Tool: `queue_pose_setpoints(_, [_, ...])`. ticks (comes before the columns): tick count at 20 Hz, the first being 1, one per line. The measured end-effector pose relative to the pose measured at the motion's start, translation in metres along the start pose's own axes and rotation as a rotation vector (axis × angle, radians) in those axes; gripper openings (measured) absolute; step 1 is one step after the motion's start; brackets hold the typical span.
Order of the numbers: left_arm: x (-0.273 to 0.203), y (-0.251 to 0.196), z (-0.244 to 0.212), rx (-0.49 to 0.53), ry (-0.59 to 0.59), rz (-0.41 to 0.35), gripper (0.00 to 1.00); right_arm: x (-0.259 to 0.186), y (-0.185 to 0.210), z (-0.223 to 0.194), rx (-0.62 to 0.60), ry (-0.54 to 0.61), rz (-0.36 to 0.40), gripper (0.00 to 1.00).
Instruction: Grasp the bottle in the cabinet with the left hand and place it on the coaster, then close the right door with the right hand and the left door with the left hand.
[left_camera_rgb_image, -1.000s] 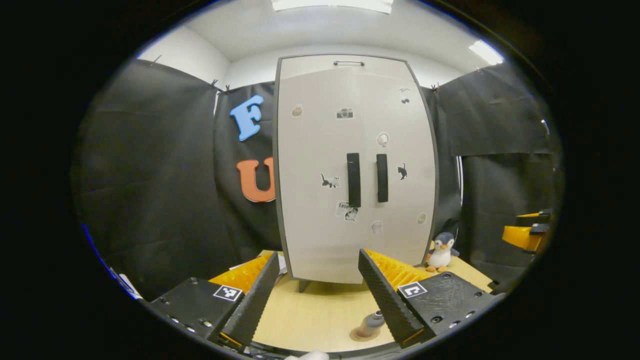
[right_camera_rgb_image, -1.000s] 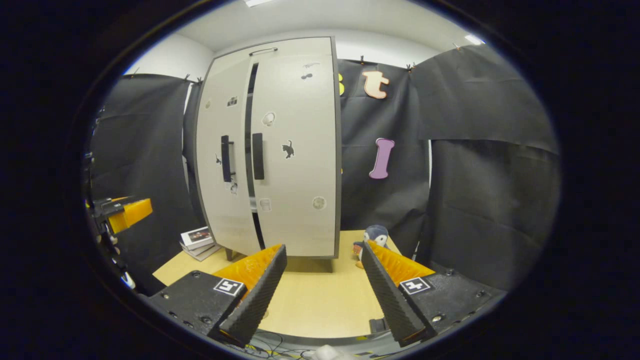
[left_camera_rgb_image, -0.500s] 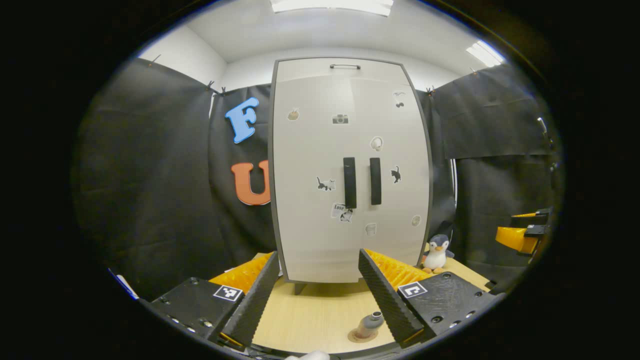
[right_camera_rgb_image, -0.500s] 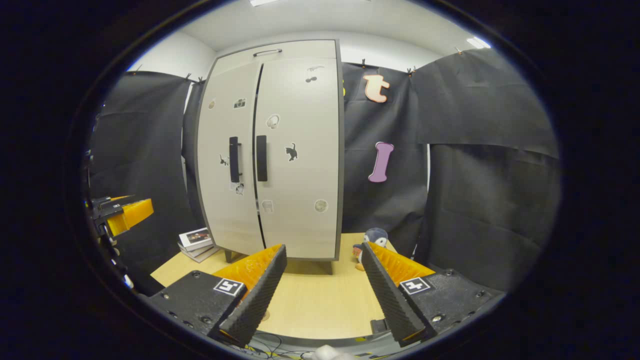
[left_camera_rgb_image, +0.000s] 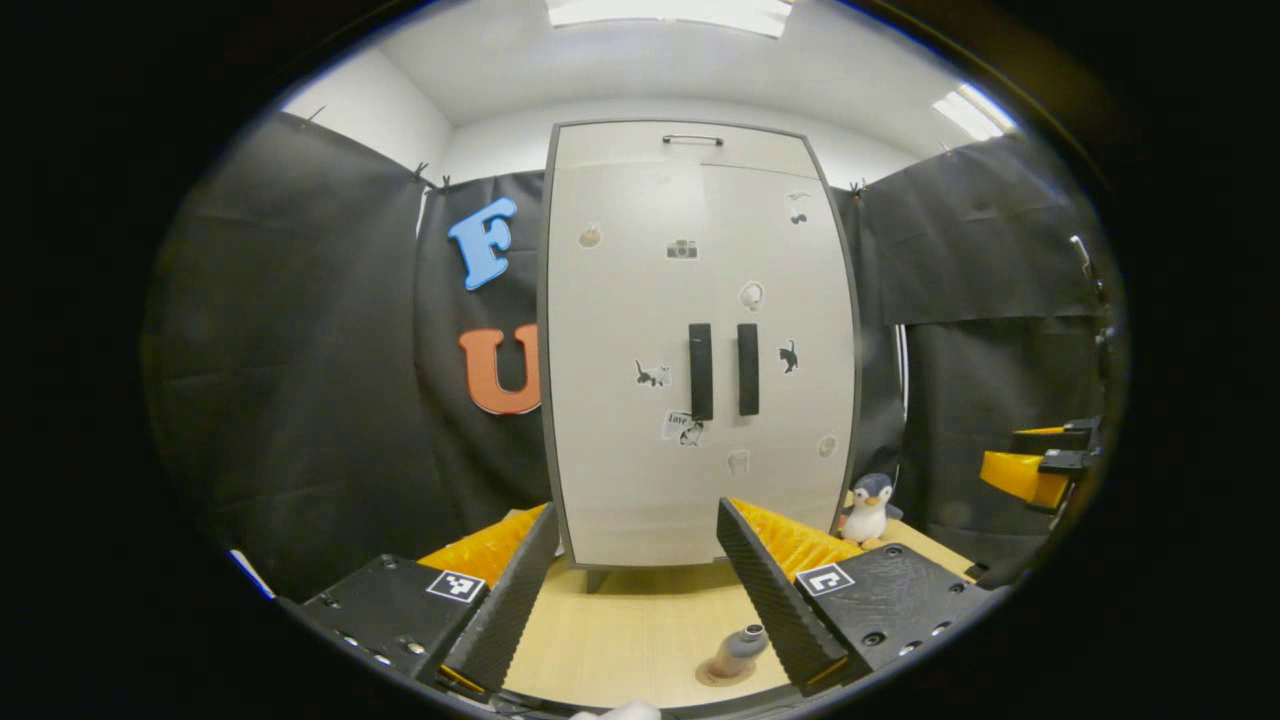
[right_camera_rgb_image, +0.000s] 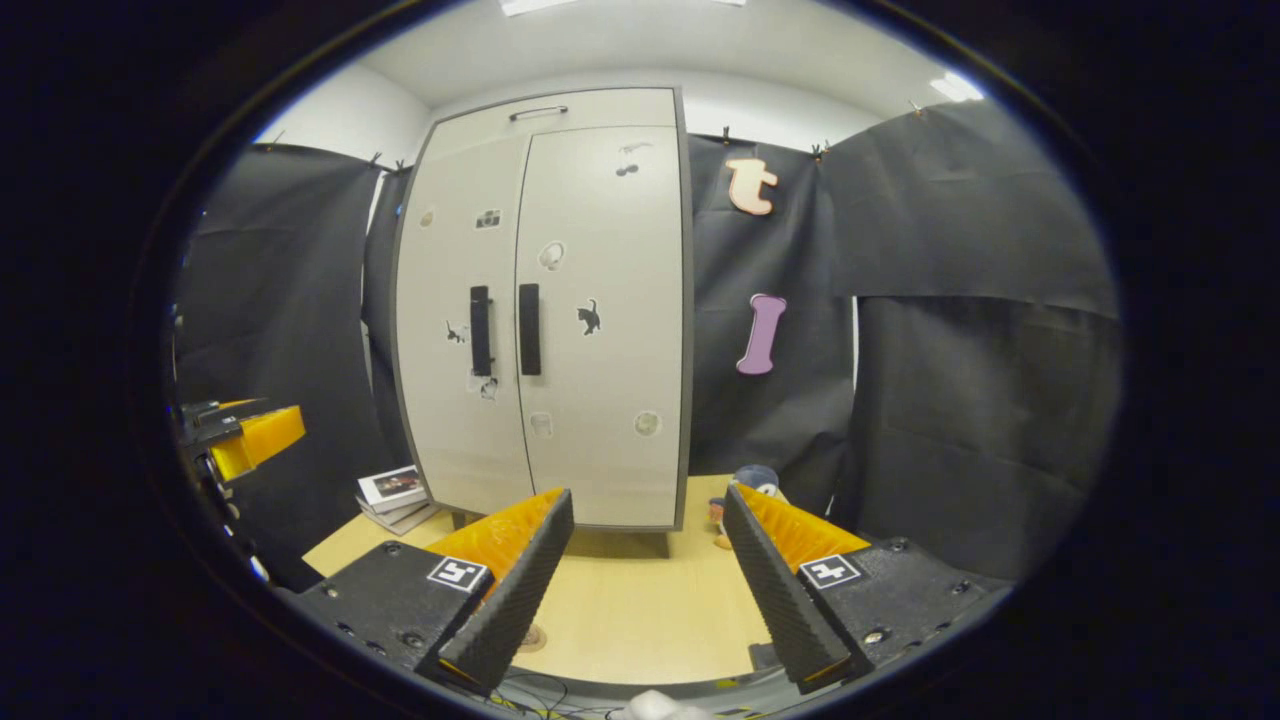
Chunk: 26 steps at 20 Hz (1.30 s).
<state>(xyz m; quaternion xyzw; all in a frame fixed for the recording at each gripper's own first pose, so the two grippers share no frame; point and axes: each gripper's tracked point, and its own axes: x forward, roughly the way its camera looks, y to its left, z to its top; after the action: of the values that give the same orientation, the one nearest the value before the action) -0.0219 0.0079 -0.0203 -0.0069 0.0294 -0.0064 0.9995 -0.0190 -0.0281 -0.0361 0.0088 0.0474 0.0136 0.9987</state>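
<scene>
- Black cloth walls close in a pale wooden surface (left_camera_rgb_image: 640, 630), and on it a light grey cabinet (left_camera_rgb_image: 640, 300) stands on short legs.
- Both cabinet doors are flush; the left door (left_camera_rgb_image: 620, 400) and the right door (left_camera_rgb_image: 790, 280) meet at a thin seam, with two dark vertical handles (left_camera_rgb_image: 701, 371) side by side at mid height (small stickers dot both panels).
- In the left gripper view, the left gripper (left_camera_rgb_image: 640, 580) hangs over the near part of the surface, jaws apart with nothing between them.
- The bottle (left_camera_rgb_image: 738, 647) stands upright on the round coaster (left_camera_rgb_image: 722, 674), just beside the left gripper's right finger and well in front of the cabinet.
- A toy penguin (left_camera_rgb_image: 866, 507) sits on the surface at the cabinet's right corner.
- In the right gripper view, the right gripper (right_camera_rgb_image: 640, 580) is held back from the cabinet, jaws apart and empty.
- A small stack of books (right_camera_rgb_image: 395, 493) lies on the surface by the cabinet's left side.
</scene>
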Motion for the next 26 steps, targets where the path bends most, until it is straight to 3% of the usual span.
queue_pose_setpoints(26, [0.007, -0.021, -0.002, 0.011, 0.003, -0.014, 0.97, -0.001, -0.018, 0.004, 0.03, -0.034, 0.003, 0.98])
